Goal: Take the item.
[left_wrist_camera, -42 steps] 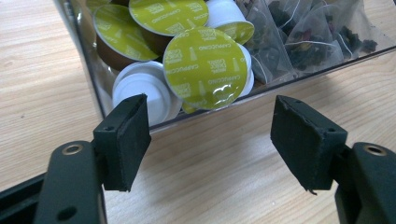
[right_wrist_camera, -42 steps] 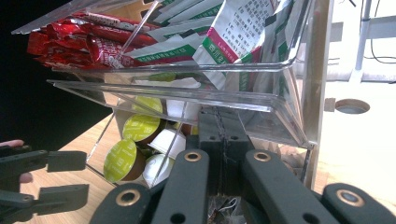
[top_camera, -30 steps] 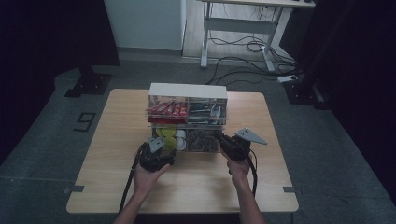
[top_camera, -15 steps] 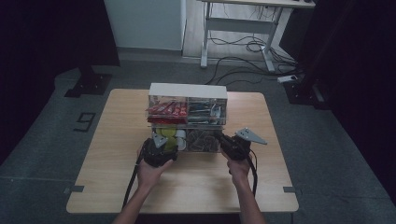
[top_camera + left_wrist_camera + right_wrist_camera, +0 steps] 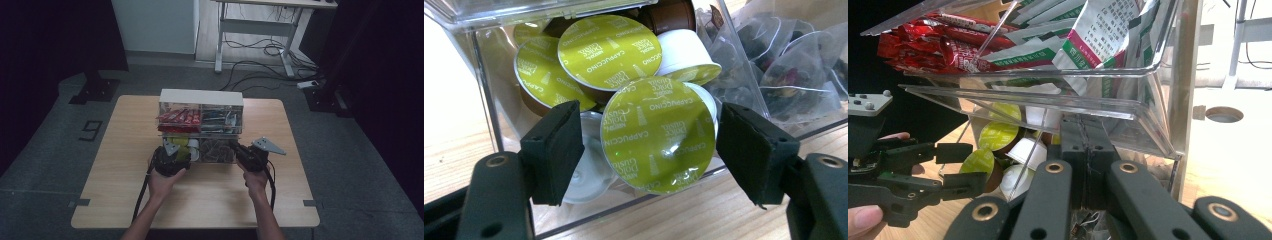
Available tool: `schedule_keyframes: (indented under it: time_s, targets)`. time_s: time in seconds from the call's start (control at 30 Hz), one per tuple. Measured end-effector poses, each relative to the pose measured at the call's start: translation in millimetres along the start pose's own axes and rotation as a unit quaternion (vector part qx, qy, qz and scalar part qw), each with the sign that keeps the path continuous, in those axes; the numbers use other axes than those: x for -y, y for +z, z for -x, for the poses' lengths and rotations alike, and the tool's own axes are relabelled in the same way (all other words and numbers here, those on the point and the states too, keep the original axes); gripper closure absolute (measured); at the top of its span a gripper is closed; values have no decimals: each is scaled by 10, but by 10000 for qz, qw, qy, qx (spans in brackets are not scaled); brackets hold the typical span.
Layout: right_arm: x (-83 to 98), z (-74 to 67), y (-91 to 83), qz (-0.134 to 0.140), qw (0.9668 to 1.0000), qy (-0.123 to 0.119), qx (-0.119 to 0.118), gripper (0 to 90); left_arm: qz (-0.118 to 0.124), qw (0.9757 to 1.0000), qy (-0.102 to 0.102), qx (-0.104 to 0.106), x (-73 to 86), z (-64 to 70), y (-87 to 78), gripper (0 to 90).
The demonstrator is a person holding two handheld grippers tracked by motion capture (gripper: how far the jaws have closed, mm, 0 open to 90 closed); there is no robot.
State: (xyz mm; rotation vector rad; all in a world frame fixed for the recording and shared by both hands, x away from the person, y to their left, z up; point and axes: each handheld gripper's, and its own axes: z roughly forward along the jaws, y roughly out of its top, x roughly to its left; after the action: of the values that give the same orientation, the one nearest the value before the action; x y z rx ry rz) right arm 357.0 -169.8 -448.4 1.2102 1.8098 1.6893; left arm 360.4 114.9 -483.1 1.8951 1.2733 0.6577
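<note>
A two-tier clear organizer (image 5: pixel 201 97) stands on the wooden table (image 5: pixel 125 165). Its lower left compartment holds several green-lidded coffee capsules (image 5: pixel 659 135). My left gripper (image 5: pixel 649 145) is open right at the front of that compartment, one jaw on each side of the nearest capsule, touching nothing; from above it (image 5: pixel 181 152) sits at the bin's lower left. My right gripper (image 5: pixel 1083 140) is shut on the front edge of the lower tier's clear lid (image 5: pixel 1048 107), which is tilted up. In the high view it (image 5: pixel 239 150) is at the lower right compartment.
Pyramid tea bags (image 5: pixel 794 75) fill the lower right compartment. The upper tier holds red sachets (image 5: pixel 923 47) and green-and-white sachets (image 5: pixel 1098 35). A round hole (image 5: pixel 1224 114) is cut in the table to the right. Bare tabletop lies in front of both hands.
My left gripper has edged slightly forward toward the capsule compartment. The right gripper has stayed at the lid.
</note>
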Motion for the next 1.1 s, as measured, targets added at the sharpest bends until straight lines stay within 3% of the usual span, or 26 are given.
schedule_keyframes:
  time_s: [0.27,0.47,0.8,1.1]
  targets:
    - [1,-2,1,7,10000,-3,11,894,22,10000,51,-21,8,20,16,288]
    - [1,-3,-1,5,10000,-5,15,894,36,9999,-16,114,26,30,2,380]
    - [0,0,-3,15,10000,-13,15,894,81,9998,-77,149,31,16,-21,388]
    - [0,0,-4,24,10000,-20,27,894,230,9991,-152,310,17,12,-154,389]
